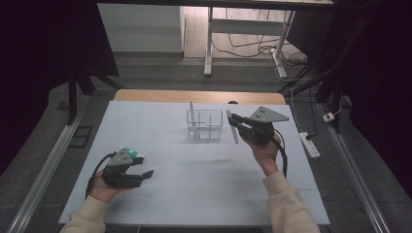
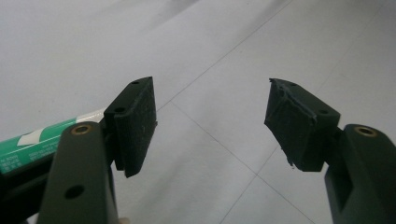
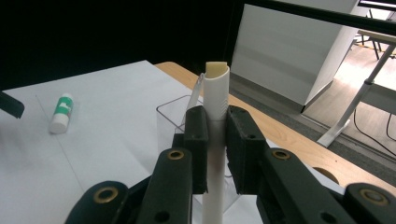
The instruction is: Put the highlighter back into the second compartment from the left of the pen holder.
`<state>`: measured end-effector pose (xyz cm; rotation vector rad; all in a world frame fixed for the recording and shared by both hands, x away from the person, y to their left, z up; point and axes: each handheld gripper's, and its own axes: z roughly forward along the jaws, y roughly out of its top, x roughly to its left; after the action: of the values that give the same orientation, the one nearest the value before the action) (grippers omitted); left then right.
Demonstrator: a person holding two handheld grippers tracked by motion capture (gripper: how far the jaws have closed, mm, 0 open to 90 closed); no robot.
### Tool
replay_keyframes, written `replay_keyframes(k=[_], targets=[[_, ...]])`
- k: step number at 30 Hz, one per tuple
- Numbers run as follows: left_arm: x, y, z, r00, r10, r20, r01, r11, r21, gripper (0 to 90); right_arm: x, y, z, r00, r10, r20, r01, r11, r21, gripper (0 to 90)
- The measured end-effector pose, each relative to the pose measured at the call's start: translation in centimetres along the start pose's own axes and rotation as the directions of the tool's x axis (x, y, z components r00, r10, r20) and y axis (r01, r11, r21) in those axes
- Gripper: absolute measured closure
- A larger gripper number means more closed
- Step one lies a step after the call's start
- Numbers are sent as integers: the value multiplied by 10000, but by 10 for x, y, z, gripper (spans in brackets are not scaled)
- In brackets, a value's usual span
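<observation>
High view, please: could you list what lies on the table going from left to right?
Left gripper, jaws open, beside the green-and-white glue stick → clear plastic organizer with a thin pen standing in it → white pen held in the right gripper.

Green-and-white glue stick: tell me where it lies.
In the high view the green-and-white glue stick lies on the white table at the left, just beyond the open left gripper.
</observation>
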<state>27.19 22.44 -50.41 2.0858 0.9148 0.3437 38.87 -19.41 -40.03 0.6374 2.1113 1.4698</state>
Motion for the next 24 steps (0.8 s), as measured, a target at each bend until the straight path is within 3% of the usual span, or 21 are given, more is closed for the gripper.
replay_keyframes(k=[9,24], targets=[[1,0,0,10000,-12,14,13,10000,-9,338,-1,8,5,9999,76,102,-73,9995,-314,779],[0,0,0,10000,-1,-12,1,10000,-11,337,-4,12,14,9995,314,40,-312,9987,-403,779]])
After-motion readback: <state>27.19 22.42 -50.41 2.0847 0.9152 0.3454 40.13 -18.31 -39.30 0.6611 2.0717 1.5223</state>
